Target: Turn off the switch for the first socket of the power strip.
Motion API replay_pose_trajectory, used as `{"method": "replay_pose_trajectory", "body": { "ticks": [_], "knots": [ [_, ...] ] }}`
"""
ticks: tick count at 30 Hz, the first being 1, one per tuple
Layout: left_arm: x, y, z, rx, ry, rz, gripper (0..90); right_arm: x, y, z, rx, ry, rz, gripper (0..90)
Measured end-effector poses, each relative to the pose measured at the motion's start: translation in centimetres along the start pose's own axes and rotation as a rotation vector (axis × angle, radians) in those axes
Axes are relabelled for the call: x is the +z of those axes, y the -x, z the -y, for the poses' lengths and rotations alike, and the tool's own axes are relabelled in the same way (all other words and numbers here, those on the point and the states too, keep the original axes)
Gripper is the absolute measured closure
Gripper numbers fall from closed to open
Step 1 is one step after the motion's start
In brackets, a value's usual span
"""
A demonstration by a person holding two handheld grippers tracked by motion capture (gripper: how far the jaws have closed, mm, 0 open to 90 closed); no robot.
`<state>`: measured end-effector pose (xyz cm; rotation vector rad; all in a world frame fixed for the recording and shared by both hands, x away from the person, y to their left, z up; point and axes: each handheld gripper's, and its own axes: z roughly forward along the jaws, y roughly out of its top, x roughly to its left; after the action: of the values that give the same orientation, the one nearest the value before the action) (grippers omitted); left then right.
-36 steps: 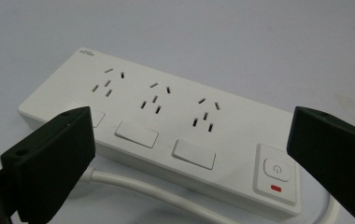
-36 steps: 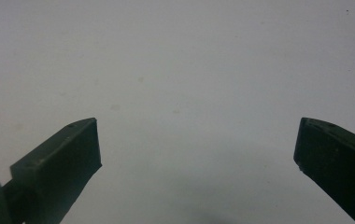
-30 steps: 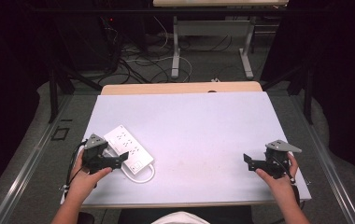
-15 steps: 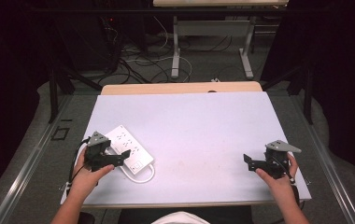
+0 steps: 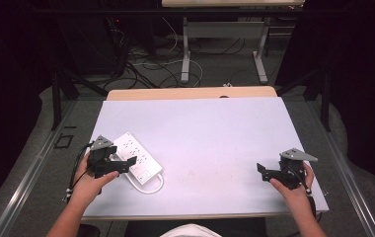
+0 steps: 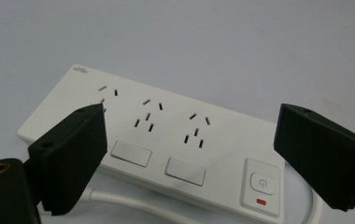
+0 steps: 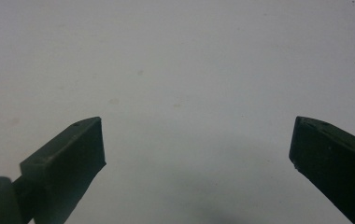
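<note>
Nearest me, my left hand (image 5: pixel 89 180) holds the left gripper (image 5: pixel 126 164) over the near-left part of the table (image 5: pixel 215 133), close to its left edge. Its jaws stand wide apart and have just been closing a little; through the left gripper view the white power strip (image 6: pixel 166 140) lies between and beyond them, and the pads do not press on it. The strip lies flat and slantwise, its three socket groups toward the far side, two blank rectangular plates in front, and the switch (image 6: pixel 261 183) with a red mark at its end near my right-hand jaw. Its white cable (image 5: pixel 148 186) loops out from the near end and curls on the tabletop, just inside the near edge.

My right hand (image 5: pixel 294 190) holds the right gripper (image 5: pixel 263 170) low at the near-right corner, well apart from the strip. Its jaws gape wide with bare white surface between them.

Between my two hands the tabletop is a broad plain stretch, and it runs on past the strip to the far edge, where a strip of wooden board (image 5: pixel 190 93) shows. Beyond that, on the floor, lie tangled cords (image 5: pixel 141 64) and the legs of another desk (image 5: pixel 185 54).
</note>
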<state>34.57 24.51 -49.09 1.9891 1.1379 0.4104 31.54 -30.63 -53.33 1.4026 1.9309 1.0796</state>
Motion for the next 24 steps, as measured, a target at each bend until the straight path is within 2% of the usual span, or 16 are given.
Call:
{"method": "replay_pose_trajectory", "body": {
  "ticks": [3,4,5,6,9,11,14,16,18,24],
  "knots": [
    [-0.1,0.1,-0.3,0.007,-0.006,0.003,10.7,0.0,-0.1,0.0,0.003,0.004,0.005,2.9],
    [-0.2,0.1,-0.4,0.025,-0.012,-0.005,11.1,0.0,-0.1,0.0,0.003,0.001,0.004,3.0],
    [-0.3,0.2,-0.5,0.011,-0.016,0.003,11.5,0.0,-0.1,0.0,0.004,0.003,0.003,3.0],
    [-0.3,0.1,-0.5,0.029,-0.018,0.001,12.1,-0.1,-0.1,0.0,0.004,-0.004,0.000,3.0],
    [-0.5,0.2,-0.7,0.015,-0.020,0.006,13.7,0.0,-0.1,0.0,0.004,-0.004,-0.002,3.0],
    [-0.7,0.1,-0.9,0.031,-0.031,0.006,14.3,0.0,-0.1,0.0,0.004,-0.005,-0.001,3.0],
    [-1.1,0.0,-1.1,0.032,-0.043,0.007,15.2,0.0,-0.1,0.0,0.005,-0.003,-0.004,3.2],
    [-1.1,0.1,-1.0,0.009,-0.027,-0.001,15.6,0.0,0.0,0.0,-0.001,-0.002,-0.003,3.2],
    [-1.2,0.0,-1.0,0.001,-0.033,-0.003,15.7,0.0,-0.1,0.0,0.007,0.001,0.001,3.2],
    [-1.4,-0.1,-1.0,0.028,-0.075,-0.003,16.2,0.0,-0.2,0.0,0.002,-0.002,-0.005,3.2]
  ]
}}
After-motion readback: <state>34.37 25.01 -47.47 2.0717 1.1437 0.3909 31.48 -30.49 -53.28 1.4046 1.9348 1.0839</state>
